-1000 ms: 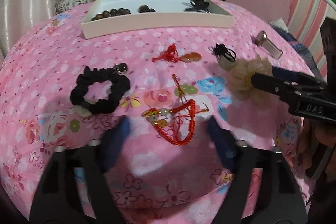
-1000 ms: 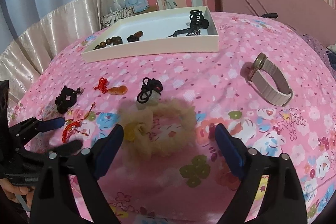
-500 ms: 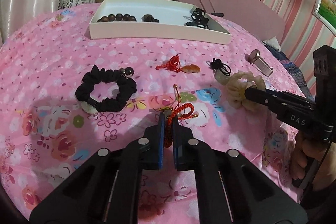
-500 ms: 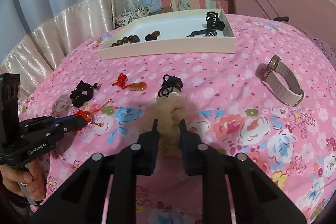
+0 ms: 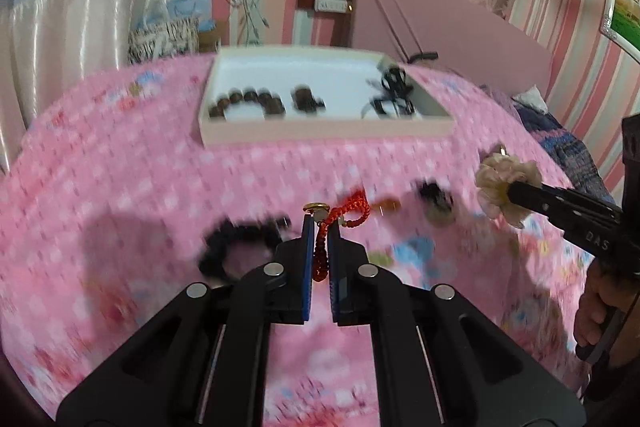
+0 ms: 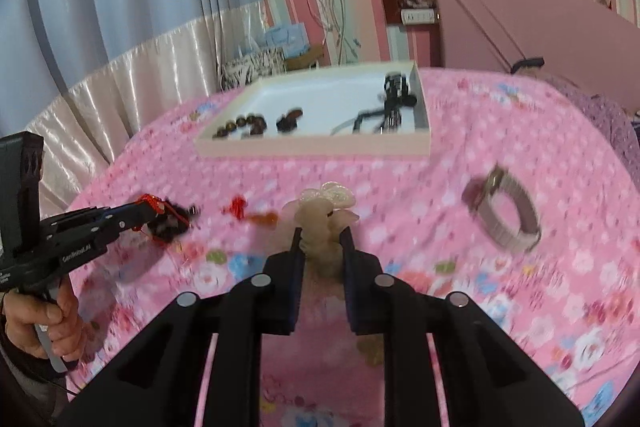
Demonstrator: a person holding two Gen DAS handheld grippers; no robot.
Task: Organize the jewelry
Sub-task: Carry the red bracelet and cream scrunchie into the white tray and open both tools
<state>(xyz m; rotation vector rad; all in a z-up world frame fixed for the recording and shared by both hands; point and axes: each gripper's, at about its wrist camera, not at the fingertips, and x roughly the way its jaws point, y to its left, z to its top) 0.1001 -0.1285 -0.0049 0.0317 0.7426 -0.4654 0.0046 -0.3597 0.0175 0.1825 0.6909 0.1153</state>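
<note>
My left gripper [image 5: 320, 227] is shut on a red cord bracelet [image 5: 320, 251] with a gold charm, held above the pink floral cloth. It also shows in the right wrist view [image 6: 144, 207]. My right gripper [image 6: 322, 235] is shut on a beige scrunchie [image 6: 324, 223], lifted off the cloth; it shows at the right of the left wrist view [image 5: 500, 187]. The white tray [image 5: 320, 137] at the back holds brown beads [image 5: 248, 101] and a black clip [image 5: 394, 85]. The view is motion-blurred.
On the cloth lie a black scrunchie [image 5: 236, 243], a red knot charm with an orange pendant [image 6: 256, 213], a black-corded pendant [image 5: 436, 203] and a beige watch [image 6: 504, 215]. A pink box lid [image 5: 440, 31] stands behind the tray.
Both grippers, shut on their items half a second ago, have lifted them off the cloth and moved toward the tray. One second ago both were open around the items.
</note>
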